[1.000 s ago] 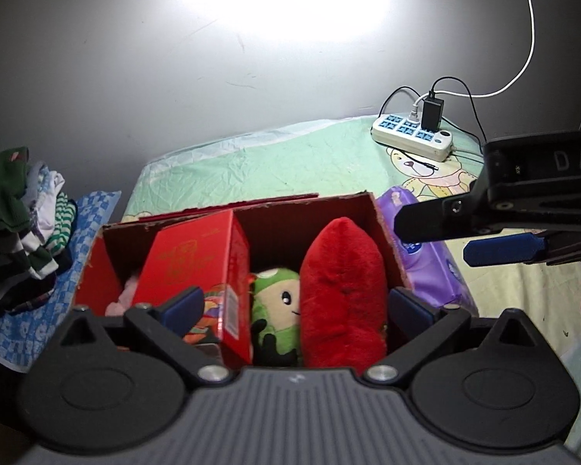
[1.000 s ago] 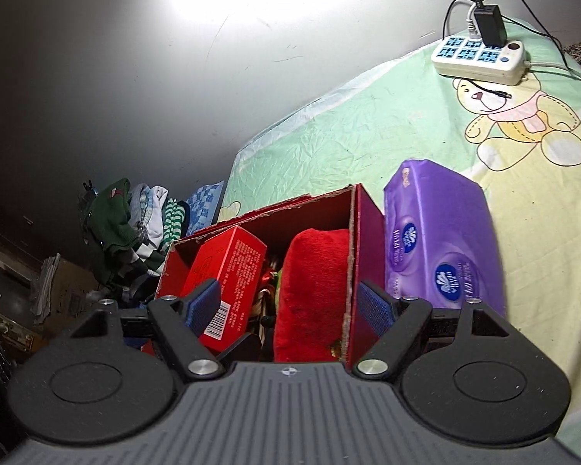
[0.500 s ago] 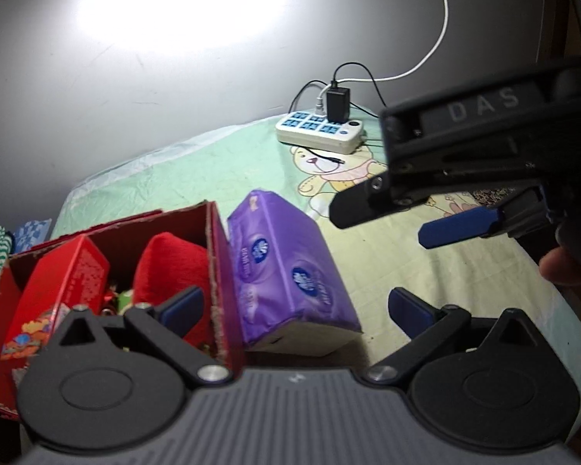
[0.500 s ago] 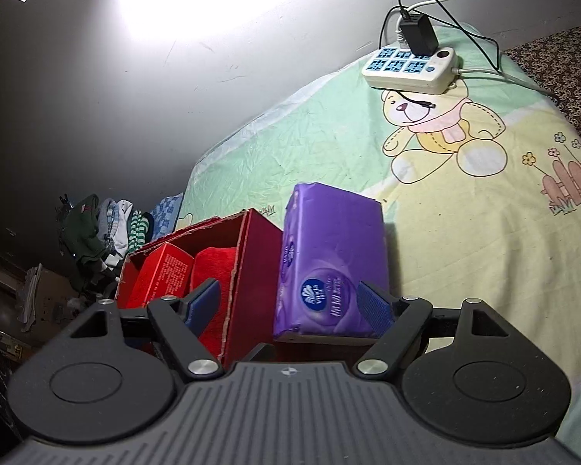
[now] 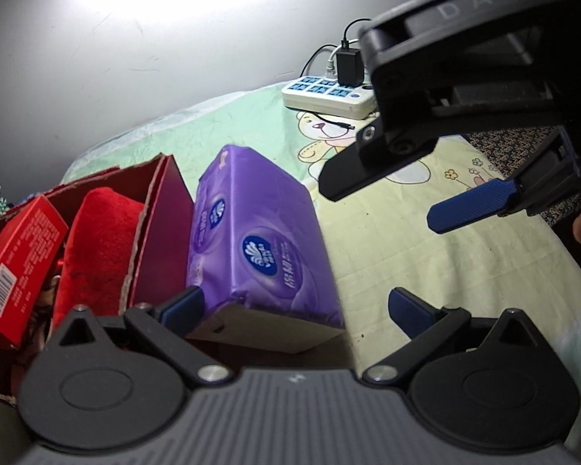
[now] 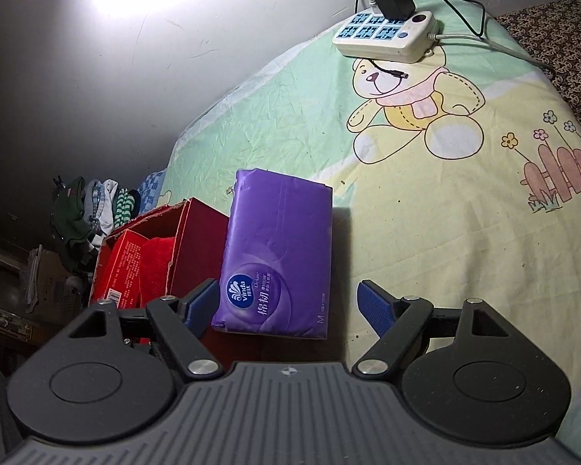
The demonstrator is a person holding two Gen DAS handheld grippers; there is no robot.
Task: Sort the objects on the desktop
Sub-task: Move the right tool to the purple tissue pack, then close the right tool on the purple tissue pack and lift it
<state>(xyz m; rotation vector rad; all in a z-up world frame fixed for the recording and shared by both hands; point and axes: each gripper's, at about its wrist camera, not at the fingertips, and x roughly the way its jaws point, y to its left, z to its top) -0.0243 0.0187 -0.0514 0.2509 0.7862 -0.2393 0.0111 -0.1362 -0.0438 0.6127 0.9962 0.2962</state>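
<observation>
Purple plastic tissue pack (image 6: 277, 255) now fills both views, lying against the red cardboard box (image 5: 162, 232).
I have swung both tools off the box; left gripper (image 5: 294, 308) and right gripper (image 6: 288, 304) stand wide open, empty, framing the pack for pickup.

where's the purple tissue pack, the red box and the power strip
purple tissue pack (image 6: 279, 248), right wrist view, on its top face
red box (image 6: 197, 248), right wrist view, on the outer side wall next to the pack
power strip (image 6: 383, 35), right wrist view, on its socket face
</observation>
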